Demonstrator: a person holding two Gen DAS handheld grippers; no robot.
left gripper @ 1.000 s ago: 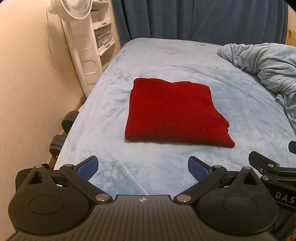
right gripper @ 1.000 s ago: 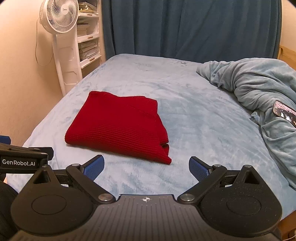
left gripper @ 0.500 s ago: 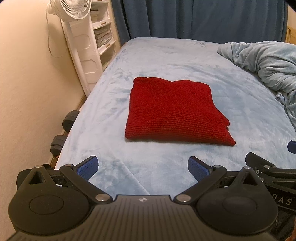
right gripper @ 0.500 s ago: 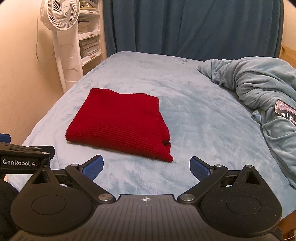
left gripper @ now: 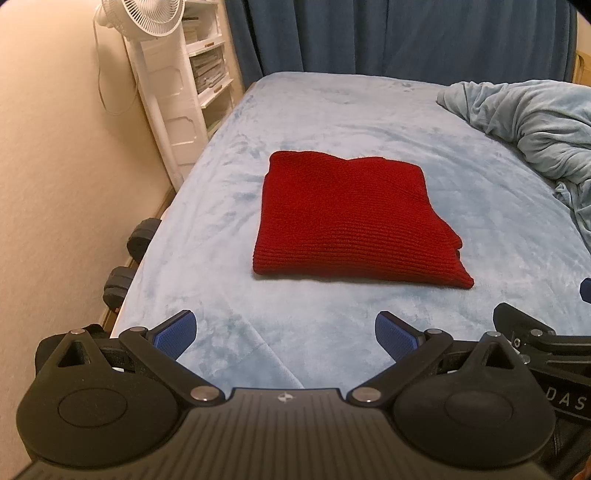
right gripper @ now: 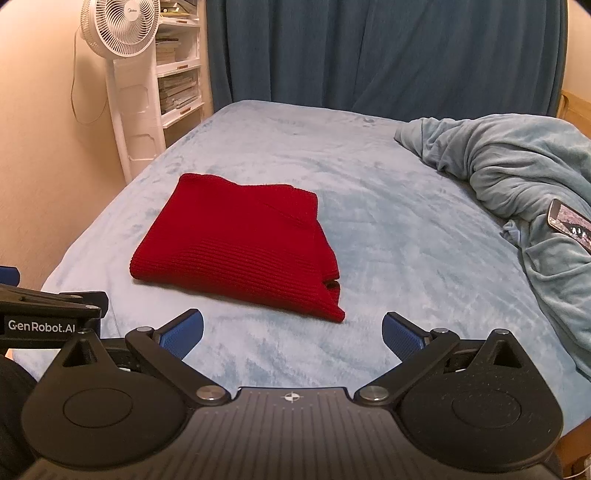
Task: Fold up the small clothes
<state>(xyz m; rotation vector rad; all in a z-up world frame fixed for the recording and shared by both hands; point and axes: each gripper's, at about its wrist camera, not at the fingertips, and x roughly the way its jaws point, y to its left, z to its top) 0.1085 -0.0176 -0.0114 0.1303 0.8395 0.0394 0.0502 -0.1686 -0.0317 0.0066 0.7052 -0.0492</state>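
- Red knit garment (left gripper: 354,221), folded to a rough rectangle, flat on the bed (left gripper: 332,110), left of its middle; ribbed near edge, loose corner poking out at near right (right gripper: 332,310)
- Nothing touching the garment; both tongs well short of its near edge
- Left tongs (left gripper: 284,336) spread wide, blue pads (left gripper: 175,332) apart, empty, low over the near part of the bed
- Right tongs (right gripper: 291,336) likewise spread wide and empty, just beside the left tongs, edge of each visible in the other's view
- Light blue fleece cover over the bed; rumpled grey-blue blanket (right gripper: 517,173) heaped at right, well apart from the garment
- Phone (right gripper: 570,225) lying on the blanket heap
- White fan (right gripper: 122,29) and white shelf unit (right gripper: 177,74) at far left by the wall; dark blue curtain (right gripper: 369,51) behind the bed
- Two dark dumbbells (left gripper: 129,258) on the floor at the bed's left side
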